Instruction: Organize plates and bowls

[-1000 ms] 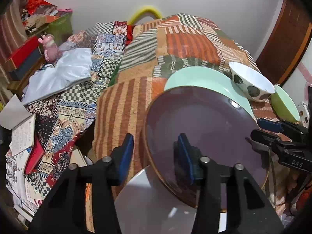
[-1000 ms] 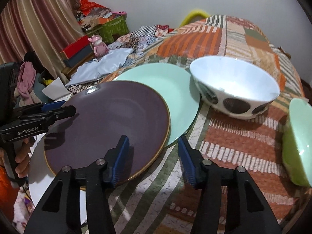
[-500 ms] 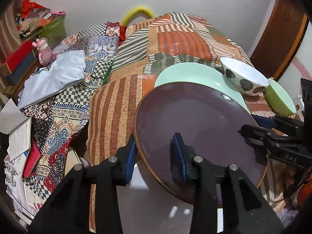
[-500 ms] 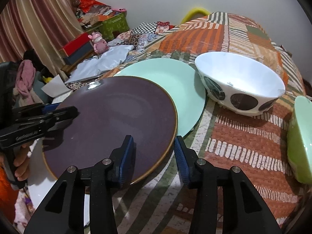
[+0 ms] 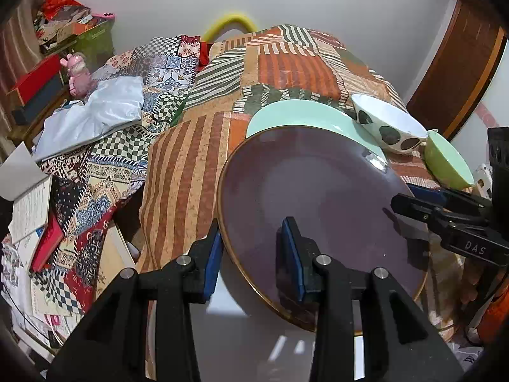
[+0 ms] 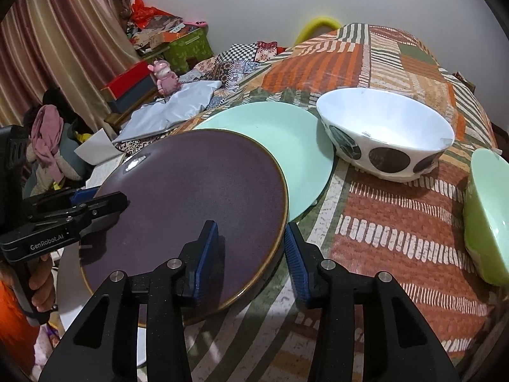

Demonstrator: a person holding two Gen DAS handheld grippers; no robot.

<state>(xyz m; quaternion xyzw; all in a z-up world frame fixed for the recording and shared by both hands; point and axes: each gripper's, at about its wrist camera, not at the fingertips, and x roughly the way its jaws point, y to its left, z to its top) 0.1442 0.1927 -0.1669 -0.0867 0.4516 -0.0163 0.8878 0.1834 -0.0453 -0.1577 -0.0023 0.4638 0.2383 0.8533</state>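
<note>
Each claw pinches the dark purple plate by its rim, one on either side. The left claw (image 5: 251, 254) has one blue ribbed pad under the plate's edge and the other pressed on its upper face; the right claw (image 6: 251, 254) does the same on the opposite edge, one pad on top, the other beneath the rim. Both claws are matte black plastic with round metal pivot pins.

The purple plate (image 6: 191, 203) is round and shallow, with a speckled matte glaze and a thin brown-gold rim. It is tilted, its far edge overlapping a pale mint-green plate (image 6: 286, 140), smooth and glossy, which lies flat on the bed. Under the purple plate's near edge shows a smooth white plate (image 5: 241, 334).

Just beside the mint plate stands a deep white bowl (image 6: 385, 133) with large dark circles around its outside. Near it, at the frame's edge, sits a glossy light green bowl (image 6: 486, 216).

All of this rests on a bed with a quilted patchwork cover (image 6: 381, 222) of orange, green and cream stripes. A crumpled silvery sheet (image 5: 95, 114) lies on a checkered cloth farther off.
</note>
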